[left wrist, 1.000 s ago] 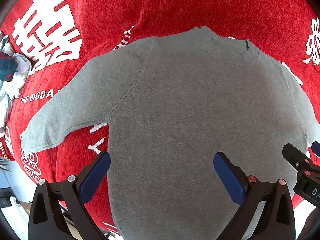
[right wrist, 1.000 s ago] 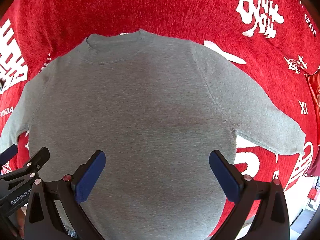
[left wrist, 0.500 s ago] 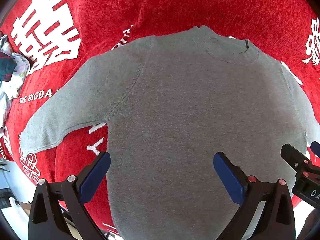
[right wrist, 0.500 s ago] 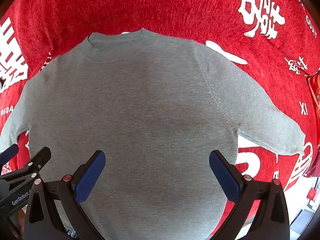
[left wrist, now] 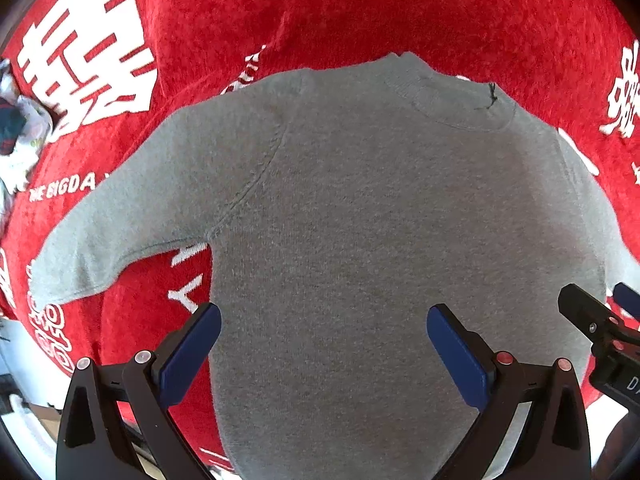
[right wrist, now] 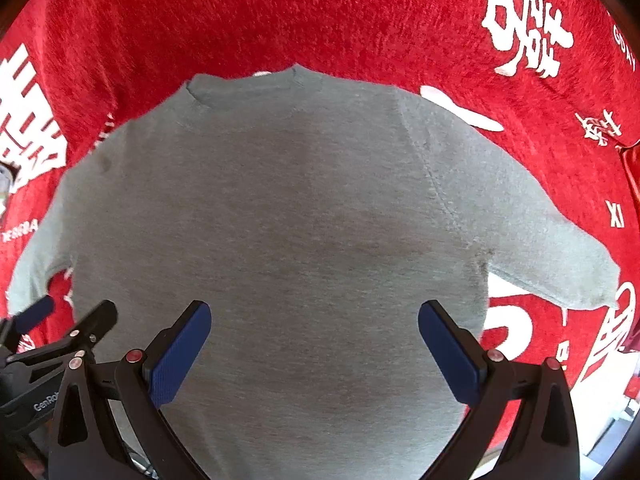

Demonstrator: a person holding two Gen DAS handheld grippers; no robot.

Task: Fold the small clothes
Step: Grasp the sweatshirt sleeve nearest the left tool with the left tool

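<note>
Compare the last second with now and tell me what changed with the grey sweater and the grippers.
Very little. Both cameras drifted slightly, so the grey sweater sits marginally lower in the right wrist view; nothing was gripped or released. The sweater stays spread flat on the red blanket, sleeves out. The left gripper and right gripper stay open above its lower half, the other gripper showing at each view's edge.

left wrist: above hem, faces collar | right wrist: same, alongside | shared: grey sweater (left wrist: 360,240) body
</note>
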